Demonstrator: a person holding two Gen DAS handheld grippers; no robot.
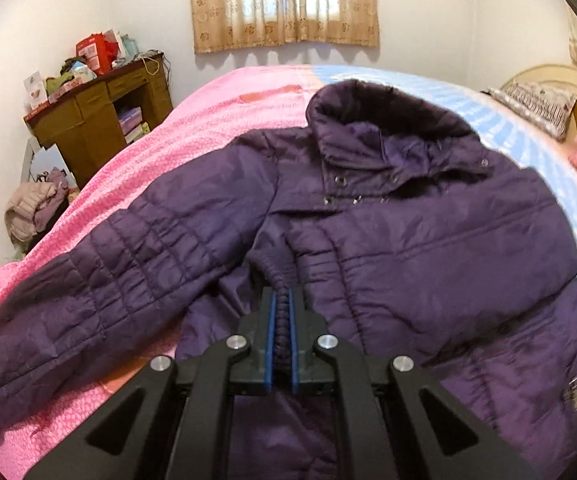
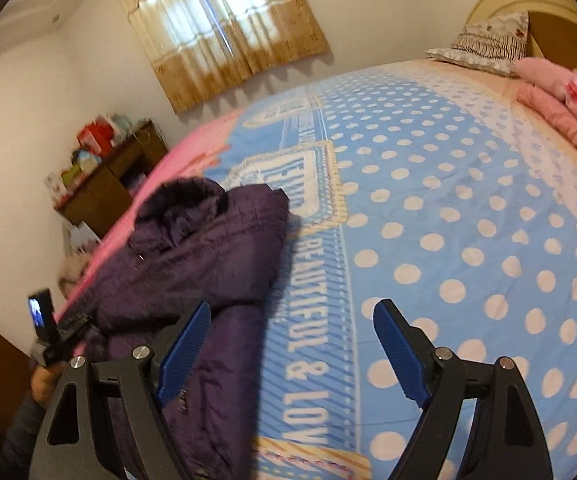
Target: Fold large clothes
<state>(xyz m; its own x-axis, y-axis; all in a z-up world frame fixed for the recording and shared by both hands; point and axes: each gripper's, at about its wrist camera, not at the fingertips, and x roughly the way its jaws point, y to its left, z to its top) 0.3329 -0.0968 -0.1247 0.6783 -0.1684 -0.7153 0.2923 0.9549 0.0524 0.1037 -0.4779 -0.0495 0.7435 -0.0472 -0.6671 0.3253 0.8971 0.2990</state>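
A: Purple quilted jacket [image 1: 388, 240] lying front-up on the bed [image 1: 216, 120], collar toward the window; one sleeve [image 1: 88, 292] stretched out over the pink cover; other sleeve folded in across the chest. Left gripper [image 1: 282, 300] pinched tight on that sleeve's ribbed cuff [image 1: 276, 276]; pads nearly together with the knit bunched between.

B: Right gripper [image 2: 292, 320] spread wide, holding nothing; poised above the blue dotted sheet [image 2: 448, 220], just beside the jacket's edge.

A: Handling, judged: padded, soft, light for its bulk; shiny shell probably slippery; likely to spring back open after folding. Best holds: ribbed cuffs, hem, shoulder seam; thick gathered spots rather than smooth panels.

B: Room: plenty of bare sheet on the right side; folded pink quilt [image 2: 560, 108] and pillow [image 2: 488, 44] well apart near the headboard. Outstretched sleeve near the bed's left edge; risk of sliding off if dragged.
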